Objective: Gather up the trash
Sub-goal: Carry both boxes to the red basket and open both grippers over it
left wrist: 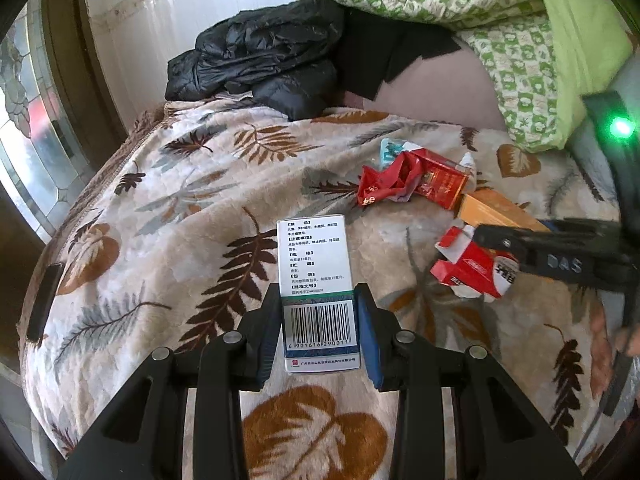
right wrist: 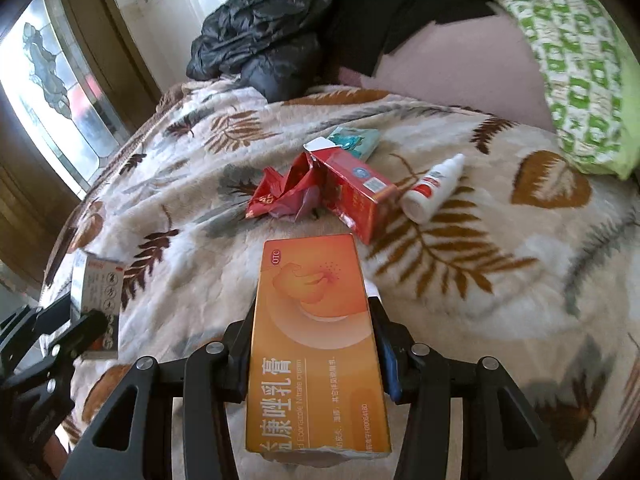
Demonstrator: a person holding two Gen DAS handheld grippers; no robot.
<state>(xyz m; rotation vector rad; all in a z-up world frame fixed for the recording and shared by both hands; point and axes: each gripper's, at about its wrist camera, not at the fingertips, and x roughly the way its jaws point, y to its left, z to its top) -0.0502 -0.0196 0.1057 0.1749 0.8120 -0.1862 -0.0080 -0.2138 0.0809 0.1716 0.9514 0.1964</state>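
Note:
My left gripper (left wrist: 319,322) is shut on a white medicine box (left wrist: 316,280) with a barcode, held above the leaf-patterned blanket (left wrist: 160,220). My right gripper (right wrist: 316,340) is shut on an orange cream box (right wrist: 316,340). In the left wrist view the right gripper (left wrist: 476,236) comes in from the right over a torn red and white packet (left wrist: 468,268). On the blanket lie a crumpled red wrapper (right wrist: 280,196), an open red box (right wrist: 356,192), a teal packet (right wrist: 356,140) and a small white bottle (right wrist: 432,188).
A black jacket (right wrist: 264,40) lies at the bed's far end. A green patterned quilt (right wrist: 580,80) is bunched at the right. A window (right wrist: 56,80) and wooden frame stand at the left. The left gripper (right wrist: 80,320) with its box shows at lower left.

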